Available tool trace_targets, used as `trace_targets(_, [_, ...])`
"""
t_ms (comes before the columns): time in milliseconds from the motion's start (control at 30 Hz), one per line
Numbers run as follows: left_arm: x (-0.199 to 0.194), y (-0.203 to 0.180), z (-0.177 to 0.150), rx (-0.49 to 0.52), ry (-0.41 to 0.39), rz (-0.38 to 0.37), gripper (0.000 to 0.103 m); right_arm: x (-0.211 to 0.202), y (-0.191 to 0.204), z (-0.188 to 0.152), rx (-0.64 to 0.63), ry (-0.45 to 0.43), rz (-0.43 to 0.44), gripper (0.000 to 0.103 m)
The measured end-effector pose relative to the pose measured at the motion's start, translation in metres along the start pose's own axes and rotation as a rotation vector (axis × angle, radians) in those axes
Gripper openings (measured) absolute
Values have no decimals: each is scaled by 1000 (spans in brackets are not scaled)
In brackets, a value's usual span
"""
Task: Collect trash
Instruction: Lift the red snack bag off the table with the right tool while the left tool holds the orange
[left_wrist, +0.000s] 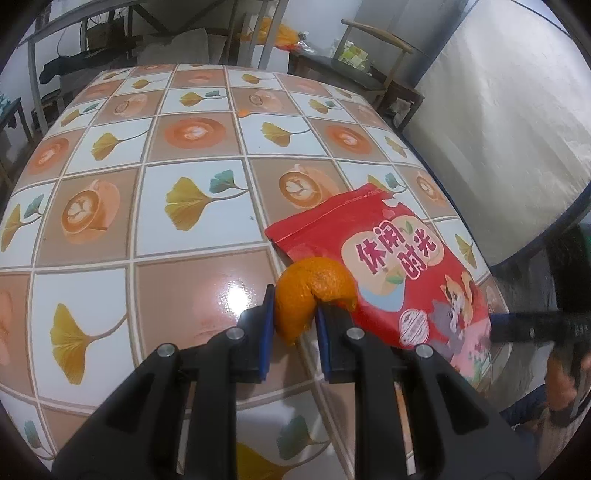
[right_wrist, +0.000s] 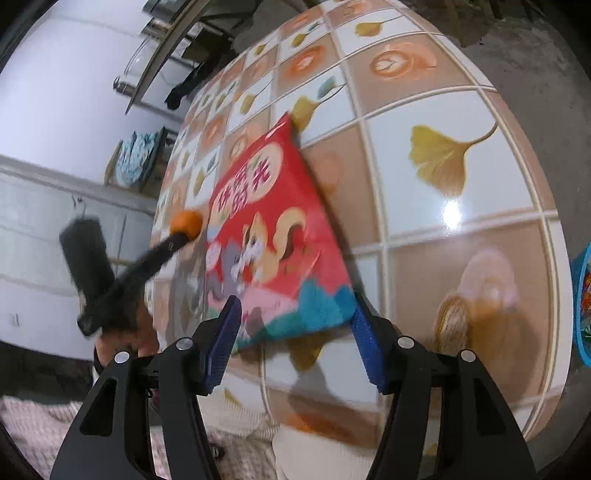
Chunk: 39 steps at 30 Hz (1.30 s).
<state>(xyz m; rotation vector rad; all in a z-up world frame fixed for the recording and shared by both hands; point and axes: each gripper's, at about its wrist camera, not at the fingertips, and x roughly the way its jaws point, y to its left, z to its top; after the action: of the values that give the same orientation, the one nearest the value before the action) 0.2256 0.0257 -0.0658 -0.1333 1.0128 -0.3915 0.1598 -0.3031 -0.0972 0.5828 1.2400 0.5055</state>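
A curved piece of orange peel (left_wrist: 314, 284) is pinched between the blue pads of my left gripper (left_wrist: 295, 306), just above the patterned table (left_wrist: 147, 147). Beside it, to the right, a red snack bag (left_wrist: 388, 258) with cartoon animals lies flat on the table. In the right wrist view my right gripper (right_wrist: 295, 306) stands open, and the bag's (right_wrist: 269, 221) near edge lies between its fingers with the pads wide apart at its two corners. The left gripper and its peel (right_wrist: 188, 221) show blurred at the bag's left side.
A tiny orange scrap (left_wrist: 243, 112) lies far back on the table. A blue basket (right_wrist: 583, 306) sits at the table's right edge. A wooden chair (left_wrist: 376, 55) and a grey covered surface (left_wrist: 498, 129) stand beyond the table. The person's knitted clothing (right_wrist: 37, 424) is close below.
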Motion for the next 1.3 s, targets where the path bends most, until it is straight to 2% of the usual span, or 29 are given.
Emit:
trace_targets(67, [1,1,0,-4,6,3,18,0,7,0,-27,-10,-35,62])
trace_targets(133, [1,2,0,-8,9,7,18,-1,11,9,-55,-54,-117,62])
trace_targets(233, [1,5,1,-16,7,13,18,-6,7,22,-42,-92,-150,62])
trace_targets(367, [0,8,0,-18,9,22,18,-20,8,33,-80,-125,-245,62])
trace_targets(533, [-1,14,2,-20,8,31,18,-36,16,32,-163,-77,-265,69])
trace_targets(600, [-1,15,3,-21,4,30,18,-36,16,44,-150,-80,-238,70])
trace_targets(700, [2,16,1,-33,11,29,18,-20,13,65,-136,-76,-212,70])
trace_targets(867, [1,14,-2,-34,13,24,18,18,15,80,-153,-22,-262,70])
trace_targets(933, [1,15,-3,-38,12,23,18,21,23,75,-178,-28,-274,65])
trace_targets(967, [1,15,-3,-38,12,23,18,22,25,72,-180,-27,-275,58])
trace_targets(1033, [1,15,-3,-40,10,23,18,26,31,64,-188,-29,-299,53])
trace_targets(1100, [1,15,-3,-41,6,22,18,29,35,58,-200,-36,-327,44])
trace_targets(1233, [0,16,-4,-44,1,21,18,30,41,46,-201,-49,-360,35])
trace_targets(1267, [0,16,-4,-46,0,20,18,30,43,42,-203,-51,-363,31])
trace_targets(1300, [-1,16,-5,-48,-1,19,18,30,43,39,-202,-54,-363,20])
